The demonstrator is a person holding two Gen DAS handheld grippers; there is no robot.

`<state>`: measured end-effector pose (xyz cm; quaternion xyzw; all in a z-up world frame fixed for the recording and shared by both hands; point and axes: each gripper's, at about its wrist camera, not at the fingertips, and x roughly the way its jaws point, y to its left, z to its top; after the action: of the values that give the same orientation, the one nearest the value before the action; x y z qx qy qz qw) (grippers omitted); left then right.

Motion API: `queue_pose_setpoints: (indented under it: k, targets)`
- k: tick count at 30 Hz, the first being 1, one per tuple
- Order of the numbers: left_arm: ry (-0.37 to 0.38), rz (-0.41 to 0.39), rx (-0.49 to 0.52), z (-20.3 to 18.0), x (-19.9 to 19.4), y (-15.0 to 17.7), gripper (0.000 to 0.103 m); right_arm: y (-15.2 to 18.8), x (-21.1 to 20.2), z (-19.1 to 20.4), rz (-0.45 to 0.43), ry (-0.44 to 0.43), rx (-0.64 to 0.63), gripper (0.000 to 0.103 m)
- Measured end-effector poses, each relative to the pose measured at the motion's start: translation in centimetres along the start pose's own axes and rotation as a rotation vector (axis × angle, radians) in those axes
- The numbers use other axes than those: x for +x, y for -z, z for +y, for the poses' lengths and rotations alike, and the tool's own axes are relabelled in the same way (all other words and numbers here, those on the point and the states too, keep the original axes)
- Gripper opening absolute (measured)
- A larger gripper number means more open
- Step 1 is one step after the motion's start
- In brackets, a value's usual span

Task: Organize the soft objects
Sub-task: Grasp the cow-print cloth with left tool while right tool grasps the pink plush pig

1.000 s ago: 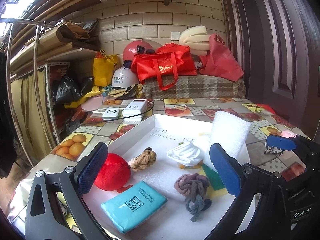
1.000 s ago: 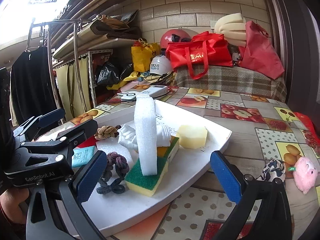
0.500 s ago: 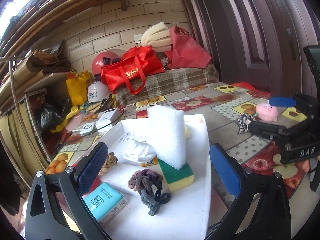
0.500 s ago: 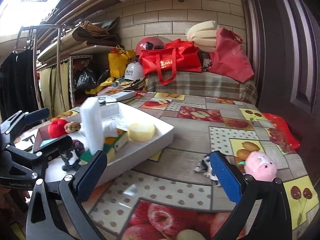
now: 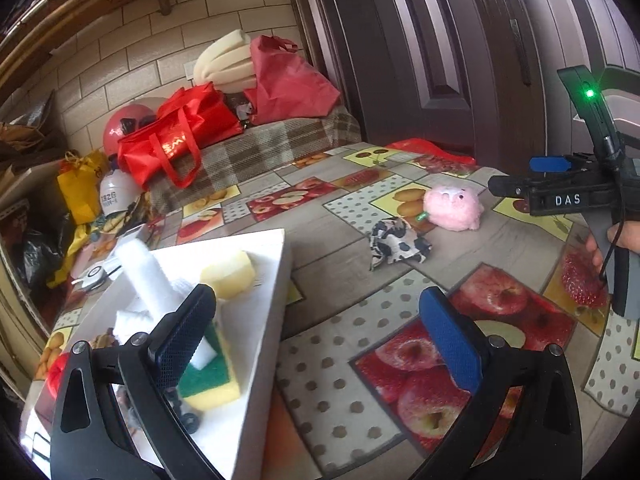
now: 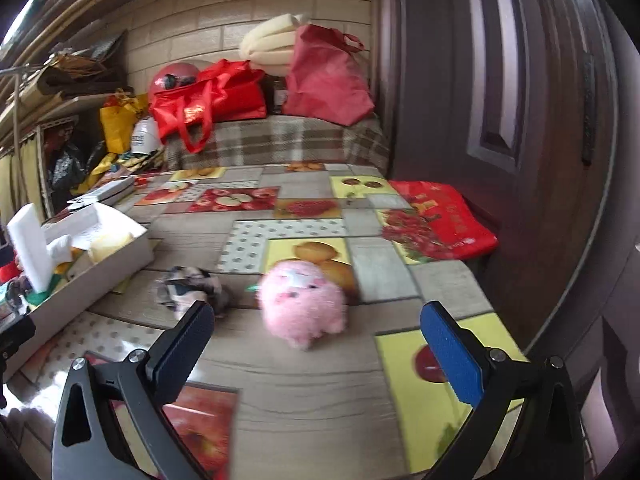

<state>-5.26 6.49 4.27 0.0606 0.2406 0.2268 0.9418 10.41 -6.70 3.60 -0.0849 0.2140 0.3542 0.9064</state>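
A pink plush pig (image 6: 302,304) lies on the fruit-print tablecloth, just ahead of my open, empty right gripper (image 6: 316,344); it also shows in the left wrist view (image 5: 454,207). A black-and-white cloth (image 6: 192,289) lies crumpled to the pig's left, also in the left wrist view (image 5: 398,242). The white tray (image 5: 264,320) holds a green-yellow sponge (image 5: 210,384), a white foam block (image 5: 146,280), a yellow foam piece (image 5: 228,274) and other soft items. My left gripper (image 5: 316,336) is open and empty at the tray's right edge.
A red bag (image 6: 436,220) lies flat at the table's right edge by the dark door (image 6: 500,100). Red bags (image 6: 208,96) and foam rolls (image 6: 272,46) sit on a plaid-covered surface behind the table. The right gripper's body (image 5: 580,192) shows at right in the left wrist view.
Both grippers have swung right, away from the tray. The right gripper now faces the pink pig closely. The left gripper now looks over the tray's right edge and the table.
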Motion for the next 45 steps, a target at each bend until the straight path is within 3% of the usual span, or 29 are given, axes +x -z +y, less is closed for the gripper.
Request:
queue_pose_setpoints:
  k: [4, 9, 13, 19, 24, 28, 29, 32, 33, 35, 36, 39, 45]
  targets:
    - [0.057, 0.043, -0.009, -1.7, 2.1, -1.1, 0.102, 0.1, 1.5, -1.6, 0.090, -0.015, 0.087, 0.103]
    - [0.145, 0.128, -0.056, -3.3, 5.7, -2.7, 0.102, -0.2, 1.8, 1.0, 0.096, -0.043, -0.045, 0.103]
    - [0.156, 0.192, -0.104, -3.6, 8.5, -3.6, 0.102, -0.5, 3.4, 2.3, 0.128, -0.024, -0.129, 0.103]
    - [0.181, 0.309, -0.176, -3.2, 12.2, -3.9, 0.102, -1.1, 7.2, 1.6, 0.246, -0.041, -0.107, 0.100]
    - [0.182, 0.336, -0.170, -3.7, 14.0, -4.5, 0.102, -1.5, 8.7, 0.1, 0.286, -0.081, -0.039, 0.080]
    - [0.197, 0.356, -0.149, -4.2, 15.4, -5.1, 0.102, -1.4, 9.1, 0.7, 0.312, -0.113, -0.058, 0.070]
    - [0.194, 0.367, -0.149, -4.2, 15.8, -5.1, 0.102, -1.4, 9.3, 0.9, 0.319, -0.112, -0.067, 0.062]
    - [0.225, 0.394, -0.174, -3.8, 16.9, -5.2, 0.101, -1.6, 10.0, 0.7, 0.334, -0.119, -0.054, 0.059]
    - [0.228, 0.401, -0.181, -3.7, 17.1, -5.1, 0.096, -1.7, 10.1, 0.5, 0.334, -0.125, -0.049, 0.058]
    - [0.235, 0.405, -0.182, -3.8, 17.4, -5.1, 0.061, -1.7, 10.1, 0.6, 0.333, -0.141, -0.053, 0.056]
    - [0.246, 0.389, -0.177, -3.9, 17.1, -5.3, 0.051, -1.7, 9.9, 0.7, 0.329, -0.149, -0.060, 0.055]
    - [0.269, 0.362, -0.158, -4.2, 16.6, -5.5, 0.047, -1.8, 9.8, 1.1, 0.315, -0.140, -0.079, 0.054]
    - [0.251, 0.197, -0.156, -3.9, 13.6, -6.2, 0.047, -2.2, 8.8, 0.5, 0.250, -0.100, -0.054, 0.054]
